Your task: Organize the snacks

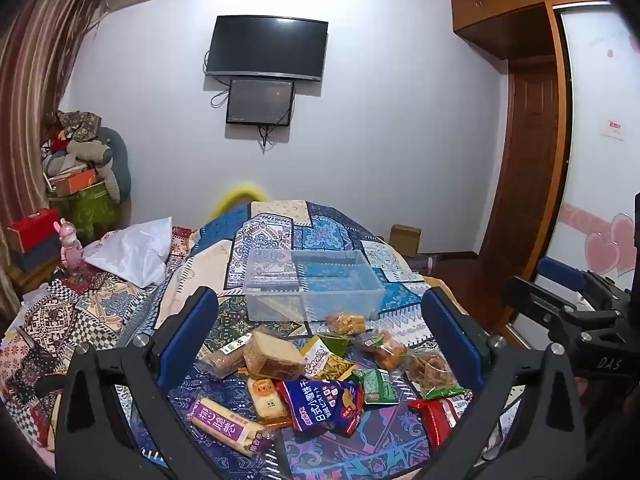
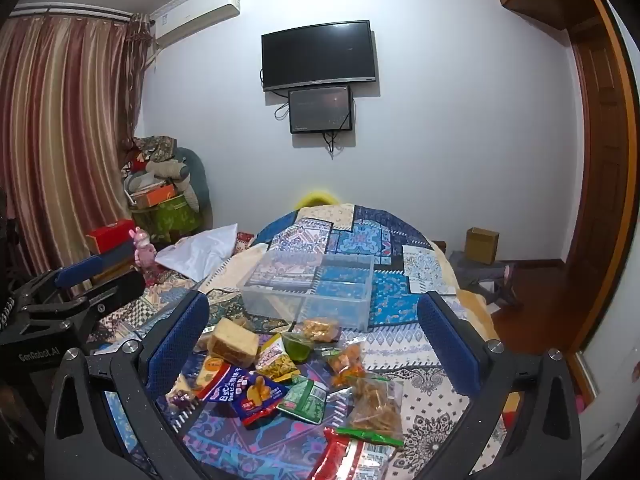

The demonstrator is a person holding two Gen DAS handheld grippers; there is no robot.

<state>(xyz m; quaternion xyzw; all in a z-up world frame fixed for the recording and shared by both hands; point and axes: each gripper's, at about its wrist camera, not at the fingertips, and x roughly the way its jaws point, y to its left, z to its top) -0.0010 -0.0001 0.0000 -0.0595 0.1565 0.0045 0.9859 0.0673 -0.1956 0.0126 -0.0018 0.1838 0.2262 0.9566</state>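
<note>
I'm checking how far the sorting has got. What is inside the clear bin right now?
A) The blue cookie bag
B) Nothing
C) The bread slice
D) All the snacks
B: the clear bin shows only the quilt pattern through its walls, while the snacks lie on the quilt in front of it.

Clear plastic bin (image 1: 312, 288); glossy snack packets (image 1: 320, 400); cloth quilt (image 1: 336, 224).

Red packet (image 2: 352, 460): cut off by bottom picture edge | biscuit pack (image 1: 224, 356): partly hidden under bread | small packet print: too small to be read.
</note>
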